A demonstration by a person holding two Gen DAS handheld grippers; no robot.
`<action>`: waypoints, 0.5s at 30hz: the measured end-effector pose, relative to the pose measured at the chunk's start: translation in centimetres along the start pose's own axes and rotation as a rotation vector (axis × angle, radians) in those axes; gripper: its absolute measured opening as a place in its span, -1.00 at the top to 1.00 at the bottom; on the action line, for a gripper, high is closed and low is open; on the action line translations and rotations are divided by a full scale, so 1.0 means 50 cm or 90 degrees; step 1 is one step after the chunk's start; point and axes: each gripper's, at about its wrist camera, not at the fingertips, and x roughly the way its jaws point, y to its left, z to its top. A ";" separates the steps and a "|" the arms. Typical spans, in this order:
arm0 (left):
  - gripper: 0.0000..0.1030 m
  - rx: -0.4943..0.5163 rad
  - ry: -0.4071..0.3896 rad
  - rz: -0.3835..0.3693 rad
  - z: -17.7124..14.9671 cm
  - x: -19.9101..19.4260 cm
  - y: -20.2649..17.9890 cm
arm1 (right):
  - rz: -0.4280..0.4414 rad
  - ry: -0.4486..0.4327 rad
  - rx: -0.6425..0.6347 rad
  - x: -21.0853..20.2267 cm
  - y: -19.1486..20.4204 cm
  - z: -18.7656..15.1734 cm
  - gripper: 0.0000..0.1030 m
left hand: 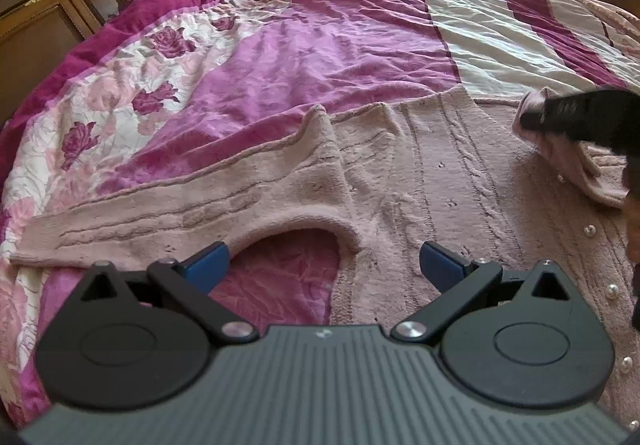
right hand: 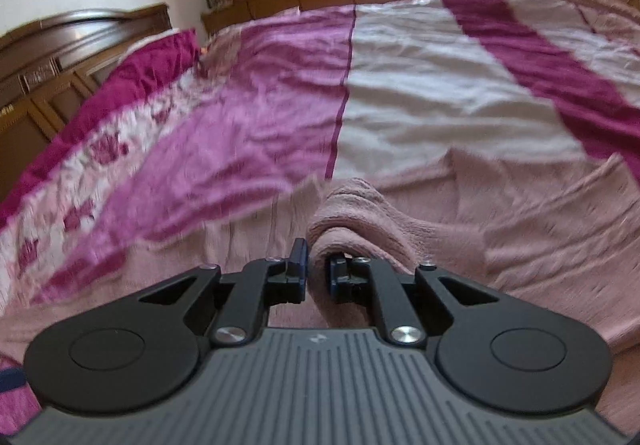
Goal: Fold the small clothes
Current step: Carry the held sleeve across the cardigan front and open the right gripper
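The pink cardigan [left hand: 420,173] lies spread on the bed [left hand: 280,45], filling the lower centre and right of the left wrist view, one sleeve [left hand: 160,213] extended toward the lower left. The left gripper [left hand: 324,265] hovers over the cardigan's armpit notch, jaws wide and empty. The right gripper [right hand: 318,269], jaws narrow, clamps a bunched fold [right hand: 352,213] of the cardigan at lower centre of its view.
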 end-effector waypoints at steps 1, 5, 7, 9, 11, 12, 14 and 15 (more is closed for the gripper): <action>-1.00 -0.001 0.001 0.000 0.000 0.002 -0.001 | 0.001 0.007 0.000 0.009 -0.001 -0.007 0.77; -1.00 -0.003 0.006 0.000 0.000 0.009 -0.004 | 0.020 0.052 0.021 0.036 -0.007 -0.029 0.60; -1.00 -0.003 0.007 -0.001 0.001 0.012 -0.006 | 0.033 0.062 0.024 0.039 -0.011 -0.031 0.34; -1.00 -0.001 0.006 -0.003 0.002 0.011 -0.010 | 0.055 0.057 0.027 0.031 -0.013 -0.036 -0.13; -1.00 0.002 0.004 -0.005 0.004 0.010 -0.014 | 0.076 0.057 0.031 0.016 -0.017 -0.036 -0.32; -1.00 0.002 0.003 -0.006 0.005 0.009 -0.016 | 0.090 0.055 0.033 0.003 -0.023 -0.035 -0.39; -1.00 0.004 0.002 -0.010 0.008 0.008 -0.020 | 0.103 0.054 0.032 -0.019 -0.034 -0.034 -0.42; -1.00 0.006 0.001 -0.012 0.009 0.007 -0.024 | 0.107 0.054 0.032 -0.034 -0.044 -0.033 -0.43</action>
